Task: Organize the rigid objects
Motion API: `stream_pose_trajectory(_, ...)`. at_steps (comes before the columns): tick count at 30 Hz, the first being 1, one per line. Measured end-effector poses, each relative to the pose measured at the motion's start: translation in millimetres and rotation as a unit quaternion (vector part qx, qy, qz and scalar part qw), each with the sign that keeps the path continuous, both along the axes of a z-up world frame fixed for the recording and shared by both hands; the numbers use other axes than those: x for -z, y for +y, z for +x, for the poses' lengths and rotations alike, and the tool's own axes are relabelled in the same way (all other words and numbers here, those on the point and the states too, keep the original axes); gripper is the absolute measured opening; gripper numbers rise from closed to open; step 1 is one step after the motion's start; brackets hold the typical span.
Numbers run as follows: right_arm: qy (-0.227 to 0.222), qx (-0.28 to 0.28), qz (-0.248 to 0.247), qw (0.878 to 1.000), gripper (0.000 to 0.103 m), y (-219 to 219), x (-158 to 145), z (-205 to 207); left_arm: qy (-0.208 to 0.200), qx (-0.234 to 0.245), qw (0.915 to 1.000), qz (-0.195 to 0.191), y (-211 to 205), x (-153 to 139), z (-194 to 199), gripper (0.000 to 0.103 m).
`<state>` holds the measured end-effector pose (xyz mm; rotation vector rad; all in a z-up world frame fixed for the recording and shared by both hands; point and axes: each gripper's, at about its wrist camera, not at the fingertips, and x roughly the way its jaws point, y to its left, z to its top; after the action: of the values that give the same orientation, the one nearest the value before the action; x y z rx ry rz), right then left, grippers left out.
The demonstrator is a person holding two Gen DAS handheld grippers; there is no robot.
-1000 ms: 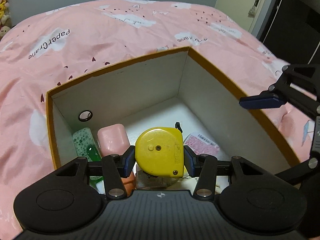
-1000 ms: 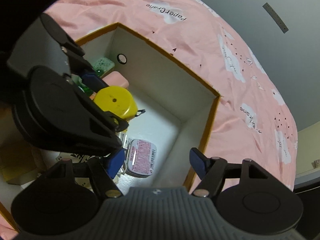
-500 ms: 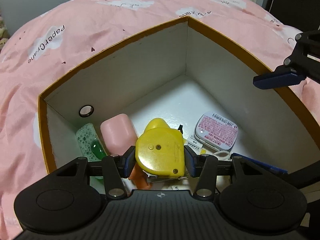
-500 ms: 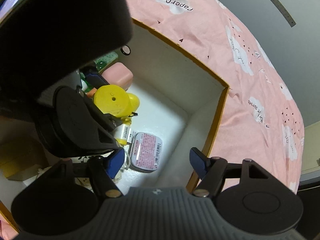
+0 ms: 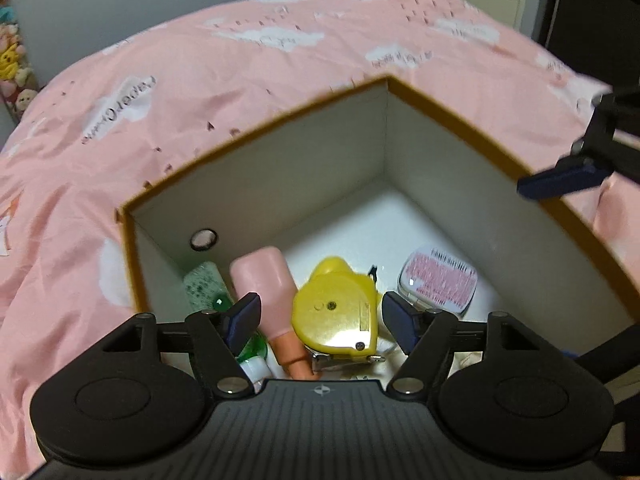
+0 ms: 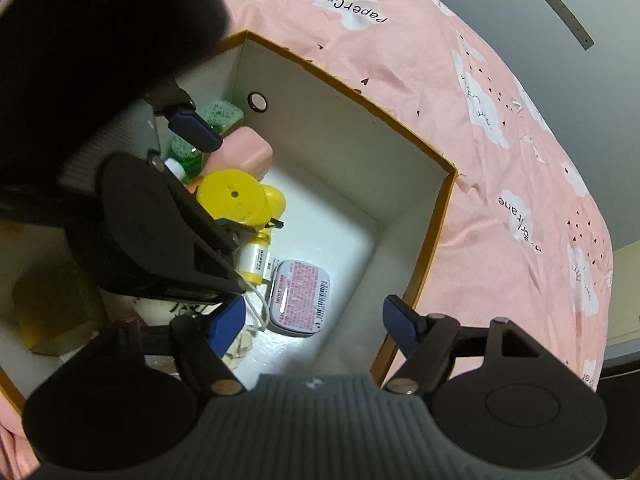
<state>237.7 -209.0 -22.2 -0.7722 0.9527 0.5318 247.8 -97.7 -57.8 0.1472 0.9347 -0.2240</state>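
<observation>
Pink duvet under orange-rimmed box. L gripper jaws spread, holding nothing, above yellow tape measure lying inside box by pink case. R gripper jaws spread, empty, over mint tin.

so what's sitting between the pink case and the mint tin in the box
The yellow tape measure lies between the pink case and the mint tin, with a small yellow piece just behind it. The left wrist view shows this best.

Glossy yellow plastic tape measure, matt white cardboard box, soft pink cloth bedspread
</observation>
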Motion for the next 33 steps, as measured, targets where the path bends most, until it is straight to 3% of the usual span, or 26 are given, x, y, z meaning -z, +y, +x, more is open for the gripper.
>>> stream_pose_trajectory(9, -0.004, 0.05, 0.052, 0.997, 0.086, -3.5, -25.8, -1.1, -0.097, -0.012, 0.9949, -0.026, 11.3, -44.7, -31.6, 0.08)
stream_pose_trajectory(14, 0.007, 0.09, 0.106, 0.99, 0.09, -10.3, -47.2, -6.4, -0.14, -0.042, 0.9865, -0.074, 28.0, -71.6, -56.4, 0.075)
stream_pose_trajectory(19, 0.044, 0.137, 0.203, 0.968, 0.093, -21.9, -70.4, -24.3, -0.186, -0.07, 0.9736, -0.113, 49.9, -95.6, -92.4, 0.074)
stream_pose_trajectory(22, 0.04, 0.144, 0.246, 0.958, 0.094, -24.3, -83.3, -45.7, -0.211, -0.061, 0.9662, -0.135, 63.2, -106.2, -115.1, 0.074)
stream_pose_trajectory(25, 0.008, 0.148, 0.274, 0.95, 0.096, -24.8, -94.1, -70.3, -0.227, -0.078, 0.963, -0.123, 70.4, -113.5, -137.0, 0.076)
stream_pose_trajectory(28, -0.046, 0.162, 0.286, 0.943, 0.097, -27.0, -98.9, -98.6, -0.25, -0.1, 0.9568, -0.11, 76.7, -116.2, -158.6, 0.085)
stream_pose_trajectory(33, -0.126, 0.186, 0.295, 0.929, 0.1, -24.4, -93.1, -142.0, -0.31, -0.11, 0.9442, -0.018, 71.3, -111.0, -190.4, 0.095)
